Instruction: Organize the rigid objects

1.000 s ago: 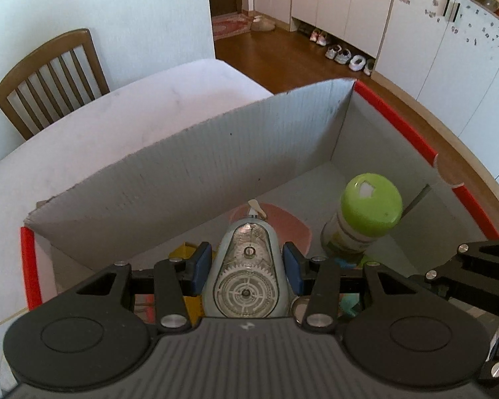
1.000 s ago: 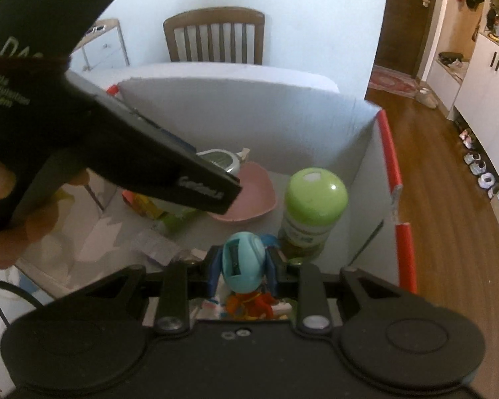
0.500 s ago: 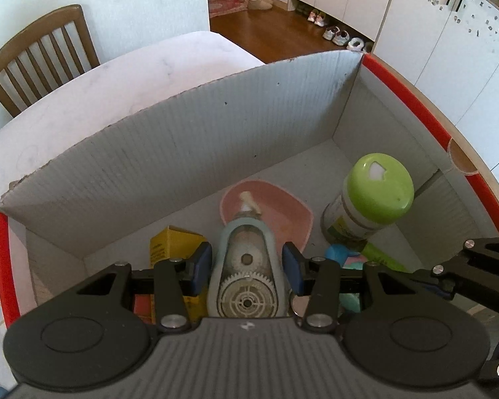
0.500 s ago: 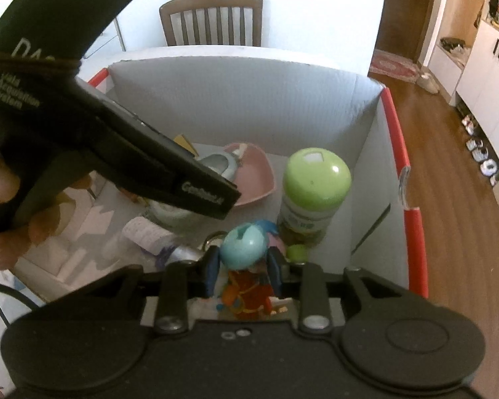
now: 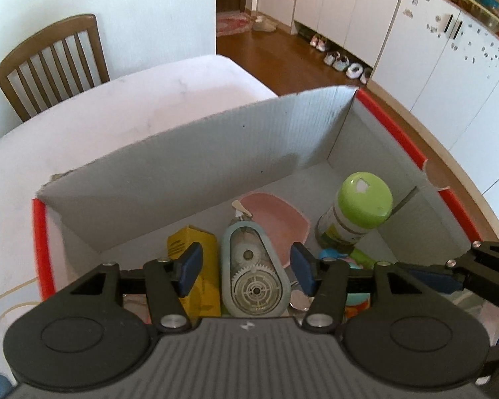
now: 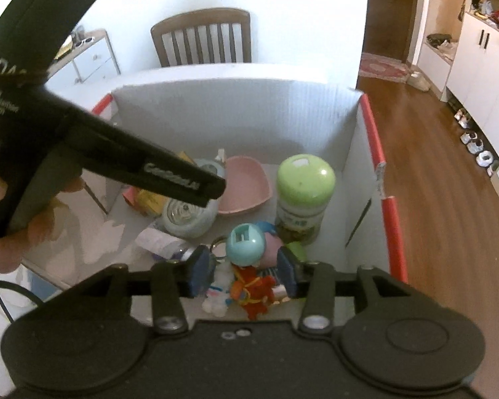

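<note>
Inside the box [image 5: 189, 153], both hand-held grippers, left [image 5: 246, 267] and right [image 6: 241, 267], are opening, pads clear.

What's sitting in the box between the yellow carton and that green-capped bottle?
In the left wrist view, a grey-green correction tape dispenser and a pink dish lie between the yellow carton and the green-capped bottle.
</note>
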